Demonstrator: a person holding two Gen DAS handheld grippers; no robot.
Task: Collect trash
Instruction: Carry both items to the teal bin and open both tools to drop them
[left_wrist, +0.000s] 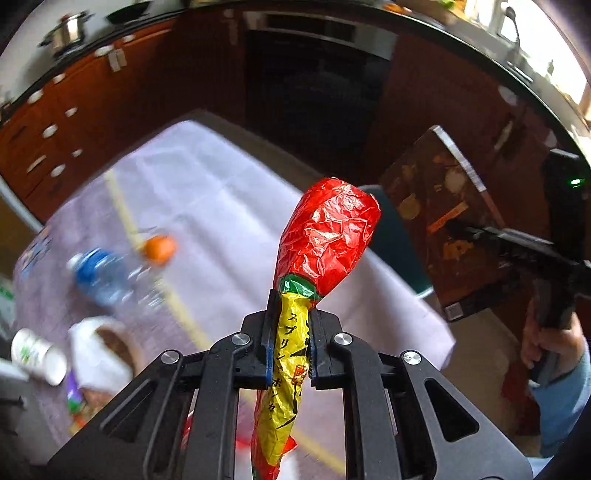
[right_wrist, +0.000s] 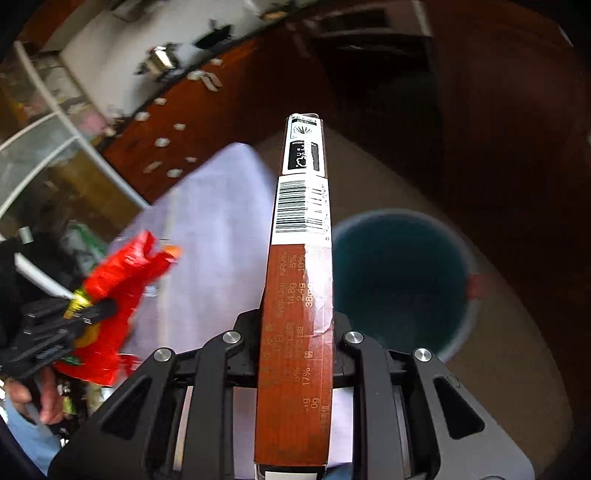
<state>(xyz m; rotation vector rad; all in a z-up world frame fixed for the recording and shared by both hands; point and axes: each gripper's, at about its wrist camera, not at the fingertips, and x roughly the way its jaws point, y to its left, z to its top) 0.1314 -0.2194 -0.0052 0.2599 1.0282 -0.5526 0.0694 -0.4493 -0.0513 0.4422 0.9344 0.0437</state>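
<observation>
A: We have the left gripper (left_wrist: 290, 343) clamped on the red and yellow snack wrapper (left_wrist: 325, 236), pinched at its yellow neck so the puffed red end sticks out past the fingertips, in the air above the table.

B: And our right gripper (right_wrist: 295, 354) is closed on the brown carton (right_wrist: 295, 280), gripped by its flat faces, narrow edge with the barcode toward the camera, the carton reaching out over the table's corner.

A: From the left wrist view we see that carton (left_wrist: 439, 221) held up off the right edge of the table (left_wrist: 207, 192), well apart from the wrapper.

B: The teal bin (right_wrist: 402, 273) stands on the floor just beside that corner, below and to the right of the carton. Neither piece is in it.

A: On the cloth near the table's left edge we still have a plastic bottle (left_wrist: 103, 277) lying on its side, an orange ball-like thing (left_wrist: 159, 249) just beside it, a white cup (left_wrist: 37, 356) tipped over, and a white bowl-like container (left_wrist: 107, 350). All blurred.
</observation>
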